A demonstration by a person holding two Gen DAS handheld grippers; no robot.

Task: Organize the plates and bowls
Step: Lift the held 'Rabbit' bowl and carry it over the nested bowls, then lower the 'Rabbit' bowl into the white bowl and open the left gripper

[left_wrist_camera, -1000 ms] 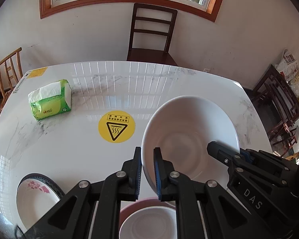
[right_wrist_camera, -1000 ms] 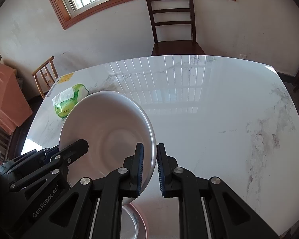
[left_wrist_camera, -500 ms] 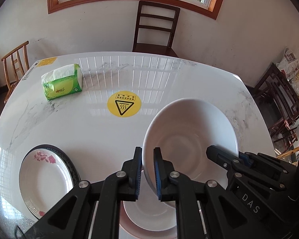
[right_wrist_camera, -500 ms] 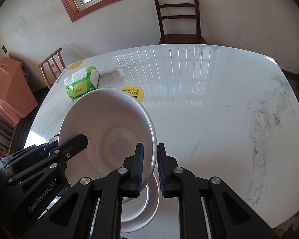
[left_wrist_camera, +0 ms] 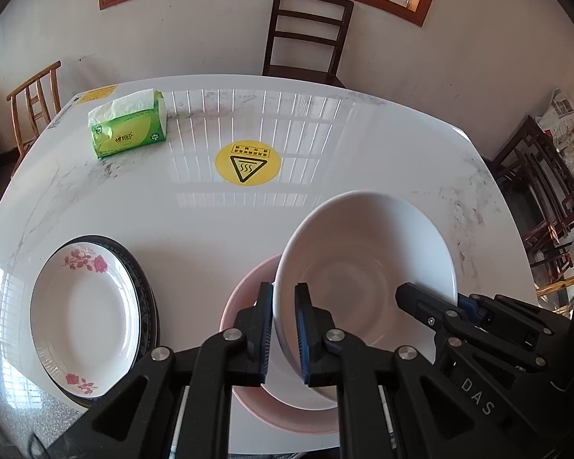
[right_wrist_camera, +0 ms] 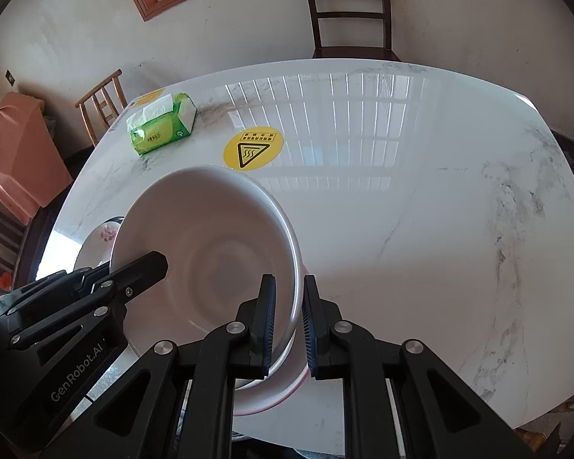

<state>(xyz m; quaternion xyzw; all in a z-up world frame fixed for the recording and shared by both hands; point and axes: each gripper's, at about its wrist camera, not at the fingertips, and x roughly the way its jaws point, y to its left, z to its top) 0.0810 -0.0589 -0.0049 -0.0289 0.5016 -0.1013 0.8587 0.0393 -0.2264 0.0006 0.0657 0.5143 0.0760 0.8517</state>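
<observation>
We hold the large white bowl (left_wrist_camera: 367, 267) between both tools, tilted, above the pink bowl (left_wrist_camera: 248, 298) and a smaller white dish nested in it at the near table edge. Our left gripper (left_wrist_camera: 284, 329) is clamped on the bowl's left rim, one pad inside, one outside. Our right gripper (right_wrist_camera: 289, 325) pinches the opposite rim the same way. The bowl looks clear of the stack below; contact is hidden by its own wall, so we cannot be sure.

To the left, well apart: a rose-patterned plate (left_wrist_camera: 84, 313) sits on a dark-rimmed plate (left_wrist_camera: 149, 298), so we judge the plates already stacked.

Bowls are partway: we judge the white bowl has yet to be set down, level, into or beside the pink one, then both grips released.

Farther out on the marble table (left_wrist_camera: 363, 160): a yellow hot-surface sticker (left_wrist_camera: 247, 162) and a green tissue pack (left_wrist_camera: 128, 126).
</observation>
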